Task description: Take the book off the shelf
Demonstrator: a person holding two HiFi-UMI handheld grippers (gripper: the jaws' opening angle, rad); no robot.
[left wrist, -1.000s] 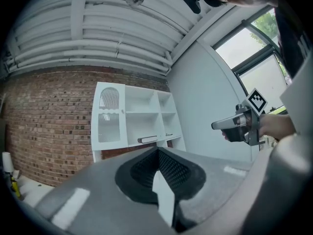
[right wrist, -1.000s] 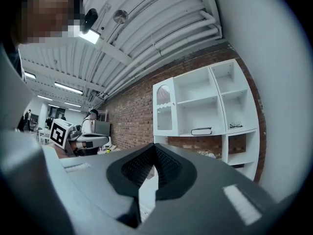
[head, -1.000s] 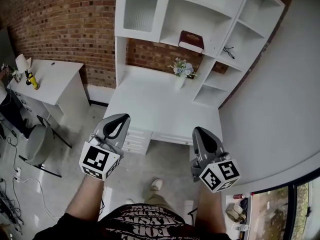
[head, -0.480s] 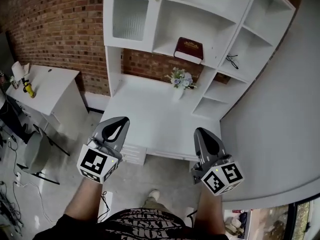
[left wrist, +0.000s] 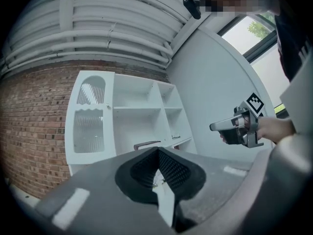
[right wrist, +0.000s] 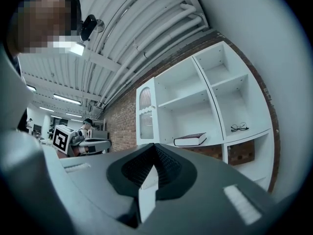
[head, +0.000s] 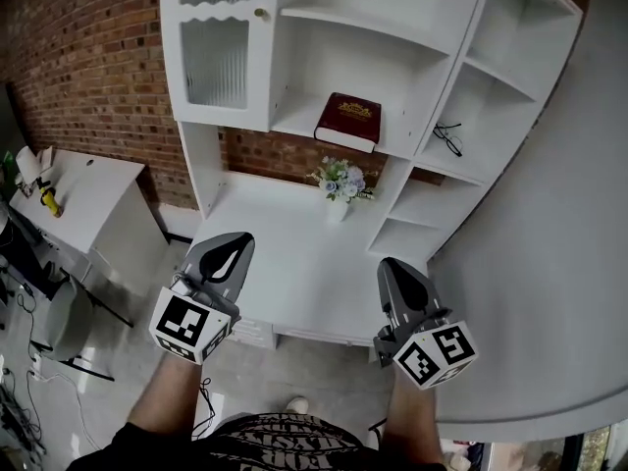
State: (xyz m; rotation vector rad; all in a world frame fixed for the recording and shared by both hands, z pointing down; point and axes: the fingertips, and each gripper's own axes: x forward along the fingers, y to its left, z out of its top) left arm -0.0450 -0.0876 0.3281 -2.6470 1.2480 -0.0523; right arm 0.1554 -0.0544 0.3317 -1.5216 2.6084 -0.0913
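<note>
Brick wall (head: 88, 67), book (head: 348, 121) flat on shelf (head: 294, 118), left gripper (head: 228, 251), right gripper (head: 400, 278), fingers (right wrist: 168, 173) pressed together

Nothing can be read: the gold lettering on the dark red hardcover book (head: 348, 121) is too small.

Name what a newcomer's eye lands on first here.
The dark red book lies flat on the middle shelf of the white shelf unit, stark against all that white. Below it a small vase of flowers stands on the desk, and a pair of glasses sits in the compartment to the book's right. In the foreground the left gripper and right gripper are held side by side, both shut and empty.
</note>
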